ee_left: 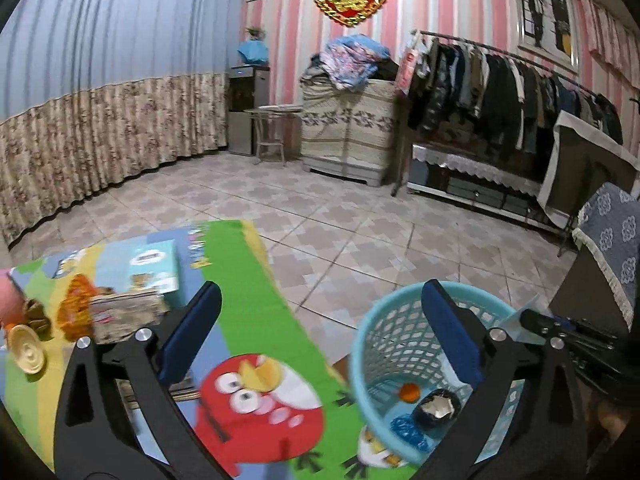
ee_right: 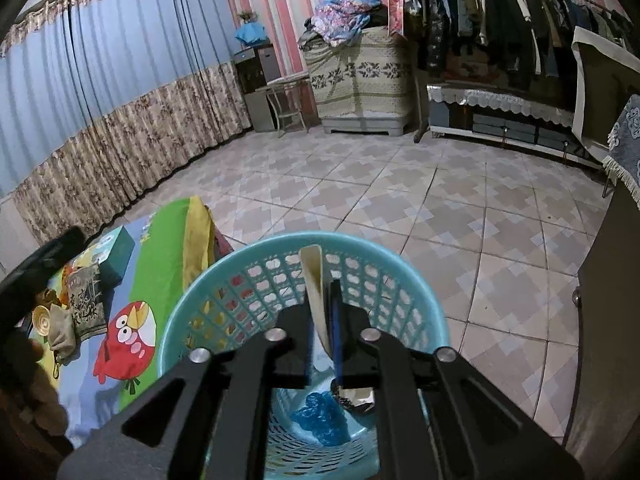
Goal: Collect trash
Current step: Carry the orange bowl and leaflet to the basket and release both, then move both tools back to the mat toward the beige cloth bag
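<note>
At the far left, on the cartoon play mat (ee_left: 256, 280), the uncollected litter lay in a cluster: a cream round lid (ee_left: 27, 354), an orange crumpled wrapper (ee_left: 76, 306) and a worn printed packet (ee_left: 124, 316), with a teal box (ee_left: 154, 266) just behind them. My left gripper (ee_left: 320, 344) hovered above the mat with its jaws wide apart and nothing between them.

To the right stood the turquoise mesh basket (ee_right: 224, 280), beside the mat's edge on the tiled floor (ee_right: 460, 220). Inside it already sat a small orange piece (ee_left: 409, 391), a blue crinkled wrapper (ee_right: 320, 420) and a dark bowl-like piece (ee_right: 356, 398). My right gripper (ee_right: 324, 320) hung over the basket's mouth, jaws clamped on a flat cream card (ee_right: 314, 280) standing on edge.

I judged the drop the risky part. The card reached up level with the far rim, so if I let go too far forward it could catch the rim and slide out onto the tiles. The basket looked light; a nudge from either gripper could tip it and spill what was collected.
</note>
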`<action>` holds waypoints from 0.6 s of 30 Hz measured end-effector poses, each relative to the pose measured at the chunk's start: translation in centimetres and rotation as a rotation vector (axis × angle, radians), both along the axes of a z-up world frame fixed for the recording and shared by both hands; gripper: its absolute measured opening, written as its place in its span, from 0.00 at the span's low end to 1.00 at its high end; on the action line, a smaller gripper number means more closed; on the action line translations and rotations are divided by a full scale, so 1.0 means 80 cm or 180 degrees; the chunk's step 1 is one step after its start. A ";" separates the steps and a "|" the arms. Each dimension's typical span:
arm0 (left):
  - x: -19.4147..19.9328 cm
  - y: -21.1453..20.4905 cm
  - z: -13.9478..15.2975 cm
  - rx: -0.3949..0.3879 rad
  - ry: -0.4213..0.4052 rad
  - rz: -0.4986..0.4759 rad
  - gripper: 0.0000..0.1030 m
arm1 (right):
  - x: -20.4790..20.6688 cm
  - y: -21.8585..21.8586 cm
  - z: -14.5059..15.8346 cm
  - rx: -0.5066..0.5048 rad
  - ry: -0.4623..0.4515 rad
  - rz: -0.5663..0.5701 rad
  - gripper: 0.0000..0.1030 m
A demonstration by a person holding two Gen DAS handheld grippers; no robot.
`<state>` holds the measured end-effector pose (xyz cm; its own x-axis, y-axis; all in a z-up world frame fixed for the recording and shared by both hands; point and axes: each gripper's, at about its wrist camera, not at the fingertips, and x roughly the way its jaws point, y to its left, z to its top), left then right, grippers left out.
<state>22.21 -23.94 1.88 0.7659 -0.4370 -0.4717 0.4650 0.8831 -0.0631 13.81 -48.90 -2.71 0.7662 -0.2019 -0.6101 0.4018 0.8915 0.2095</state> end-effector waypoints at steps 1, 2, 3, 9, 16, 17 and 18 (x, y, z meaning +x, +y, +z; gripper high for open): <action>-0.002 0.011 0.002 0.0000 -0.0013 0.0034 0.94 | 0.003 0.002 -0.001 -0.0022 0.0006 -0.0024 0.61; -0.004 0.020 0.005 0.0006 -0.0027 0.0065 0.95 | 0.006 0.003 -0.001 -0.0049 0.0018 -0.0037 0.67; -0.006 0.031 0.007 0.0012 -0.0046 0.0108 0.95 | 0.010 0.004 -0.002 -0.0061 0.0052 -0.0033 0.67; -0.014 0.099 0.022 -0.0001 -0.0107 0.0353 0.95 | 0.017 0.022 -0.001 -0.0170 0.0085 -0.0083 0.85; -0.022 0.175 0.027 0.0018 -0.0147 0.0655 0.95 | 0.018 0.052 0.013 -0.0339 0.0026 -0.0113 0.92; -0.022 0.182 0.027 0.0018 -0.0136 0.0684 0.95 | 0.019 0.057 0.015 -0.0352 0.0013 -0.0106 0.93; -0.022 0.194 0.025 0.0007 -0.0115 0.0735 0.95 | 0.019 0.066 0.017 -0.0379 -0.0003 -0.0083 0.93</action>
